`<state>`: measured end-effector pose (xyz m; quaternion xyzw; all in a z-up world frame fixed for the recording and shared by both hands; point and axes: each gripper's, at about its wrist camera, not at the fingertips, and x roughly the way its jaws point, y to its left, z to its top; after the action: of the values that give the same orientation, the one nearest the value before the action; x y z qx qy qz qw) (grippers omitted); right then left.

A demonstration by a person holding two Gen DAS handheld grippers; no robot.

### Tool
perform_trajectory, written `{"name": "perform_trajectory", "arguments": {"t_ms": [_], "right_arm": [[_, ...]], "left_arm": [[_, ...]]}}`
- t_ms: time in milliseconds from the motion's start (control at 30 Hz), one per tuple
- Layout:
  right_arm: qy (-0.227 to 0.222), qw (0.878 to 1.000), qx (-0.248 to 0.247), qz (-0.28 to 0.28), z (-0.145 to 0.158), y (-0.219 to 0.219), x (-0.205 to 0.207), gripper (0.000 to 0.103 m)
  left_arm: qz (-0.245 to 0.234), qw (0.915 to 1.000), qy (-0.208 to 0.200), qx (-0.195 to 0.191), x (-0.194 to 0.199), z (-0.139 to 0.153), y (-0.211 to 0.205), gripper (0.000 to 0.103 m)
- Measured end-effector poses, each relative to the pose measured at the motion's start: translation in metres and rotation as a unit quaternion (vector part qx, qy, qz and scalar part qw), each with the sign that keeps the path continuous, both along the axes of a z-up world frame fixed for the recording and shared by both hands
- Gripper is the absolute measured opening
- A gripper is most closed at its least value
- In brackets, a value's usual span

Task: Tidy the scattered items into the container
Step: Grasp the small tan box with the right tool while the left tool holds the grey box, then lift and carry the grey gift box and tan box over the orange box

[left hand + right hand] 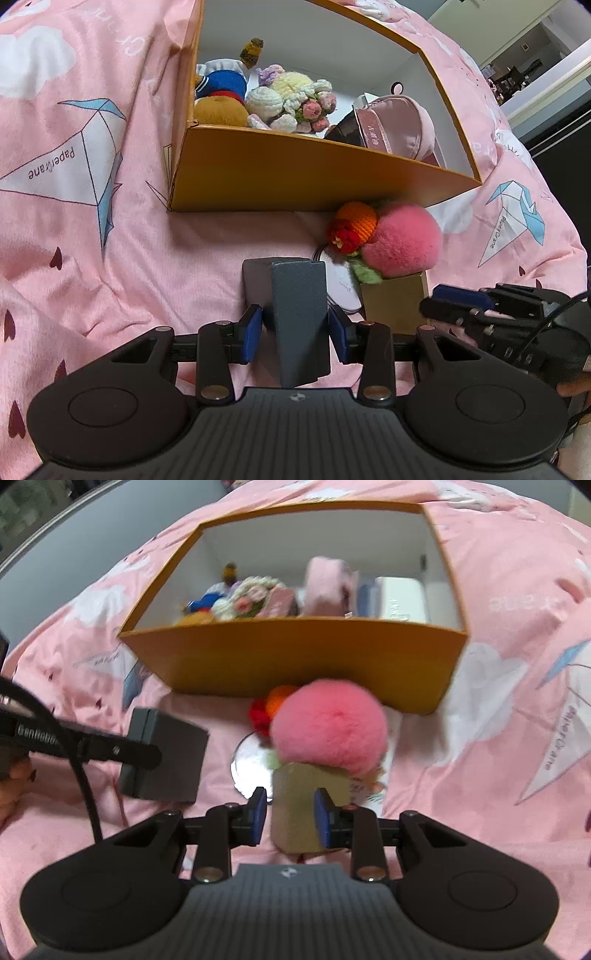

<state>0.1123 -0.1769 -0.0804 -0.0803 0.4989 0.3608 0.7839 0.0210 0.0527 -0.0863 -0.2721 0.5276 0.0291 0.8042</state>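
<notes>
My left gripper (295, 328) is angled steeply downward and pinches a dark grey box (299, 314) between its blue pads (251, 332), one pad pressed on each side. My right gripper (290, 812), tilted down much the same, is clamped on a small tan cardboard box (306, 805); in the right wrist view both blue pads sit against its sides. A fluffy pink pompom (328, 731) rests on top of that tan box, with an orange and red crocheted piece (351, 229) just beside it, touching the pompom. Beneath them a round white disc (251, 768) lies flat on the pink bedspread (92, 240). Both held boxes are outside the container, just in front of its near wall. The container is an open orange cardboard box (295, 173) with white inner walls, sitting on the bedspread. Inside it, toward the left end, lie a blue, white and brown plush toy (221, 92) and a pale crocheted bouquet (291, 99); a pink satin pouch (391, 125) sits further right. The bedspread is printed with paper crane drawings and small dark hearts.
</notes>
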Motion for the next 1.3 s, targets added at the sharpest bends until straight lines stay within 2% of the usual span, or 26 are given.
{"name": "perform_trajectory", "arguments": {"t_ms": [67,200,333,467,633,800,1000,1300], "right_arm": [[0.005,1.0,0.004,-0.017,-0.002,-0.007,0.007,0.047],[0.02,0.999,0.0,-0.034,-0.012,-0.017,0.02,0.052],[0.07,0.996,0.043,-0.043,-0.022,-0.024,0.03,0.053],[0.092,0.993,0.067,-0.04,-0.025,-0.021,0.032,0.053],[0.068,0.997,0.038,-0.016,-0.021,-0.008,0.021,0.055],[0.073,0.996,0.035,-0.023,-0.028,-0.008,0.025,0.049],[0.07,0.997,0.028,-0.024,-0.03,-0.006,0.024,0.048],[0.033,0.999,0.013,0.008,-0.001,-0.008,0.002,0.047]], "left_arm": [[0.0,1.0,0.0,0.0,0.0,0.0,0.0,0.045],[0.001,1.0,0.0,-0.001,0.0,0.0,0.0,0.045],[0.0,1.0,0.002,0.0,0.002,0.0,-0.001,0.045],[-0.002,0.9999,0.012,-0.003,0.003,-0.002,-0.002,0.047],[0.006,0.9995,0.03,0.012,0.004,-0.006,-0.004,0.046],[0.004,0.9992,0.025,0.03,0.002,-0.001,-0.006,0.044],[0.01,0.9976,0.012,0.067,0.0,0.009,-0.007,0.042],[0.001,0.9982,-0.013,0.059,-0.004,0.019,-0.008,0.038]]}}
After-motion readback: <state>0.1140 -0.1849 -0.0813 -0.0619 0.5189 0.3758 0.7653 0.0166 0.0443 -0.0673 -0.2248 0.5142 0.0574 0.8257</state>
